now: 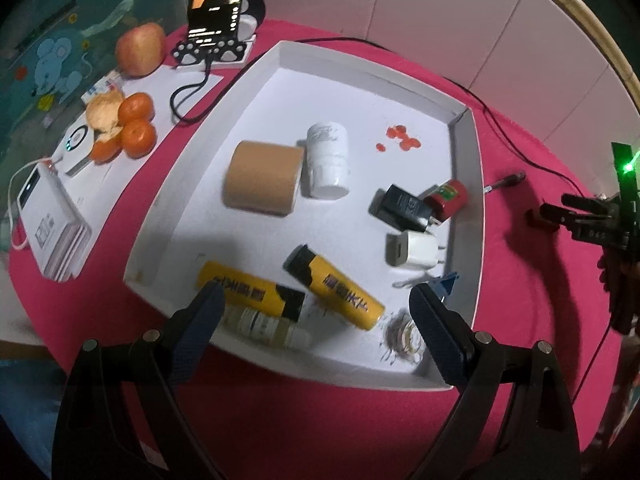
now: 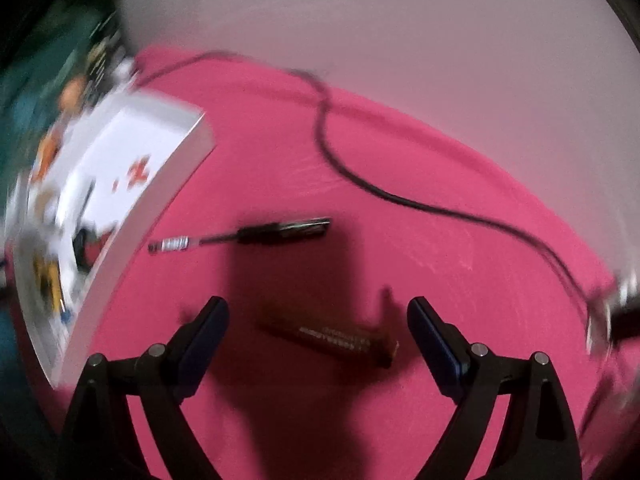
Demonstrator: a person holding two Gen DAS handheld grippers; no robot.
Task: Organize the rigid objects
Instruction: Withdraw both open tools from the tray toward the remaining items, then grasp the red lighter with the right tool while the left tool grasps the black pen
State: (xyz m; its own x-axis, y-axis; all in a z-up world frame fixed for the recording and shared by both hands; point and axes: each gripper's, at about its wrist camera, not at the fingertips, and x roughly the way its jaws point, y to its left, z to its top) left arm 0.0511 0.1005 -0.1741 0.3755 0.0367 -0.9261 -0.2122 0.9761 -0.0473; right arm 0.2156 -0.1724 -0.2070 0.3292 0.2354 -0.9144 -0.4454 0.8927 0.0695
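My left gripper (image 1: 316,296) hangs open over the near edge of a white tray (image 1: 466,208). Below its fingers lie two yellow-and-black lighters (image 1: 336,288) (image 1: 248,292) and a small clear bottle (image 1: 266,326). Farther in are a brown tape roll (image 1: 262,178), a white bottle (image 1: 328,160), a black charger (image 1: 404,208), a red jar (image 1: 450,198) and a white charger (image 1: 414,250). My right gripper (image 2: 318,306) is open above the pink cloth, with a dark brown flat stick (image 2: 328,340) lying in shadow between its fingers, untouched. A pen (image 2: 244,236) lies beyond it.
A black cable (image 2: 360,184) snakes over the pink cloth (image 2: 440,280) behind the pen. The tray's wall (image 2: 132,232) stands left of the right gripper. Left of the tray are tangerines (image 1: 132,128), an apple (image 1: 140,48), a phone on a stand (image 1: 218,4) and a white power bank (image 1: 48,220).
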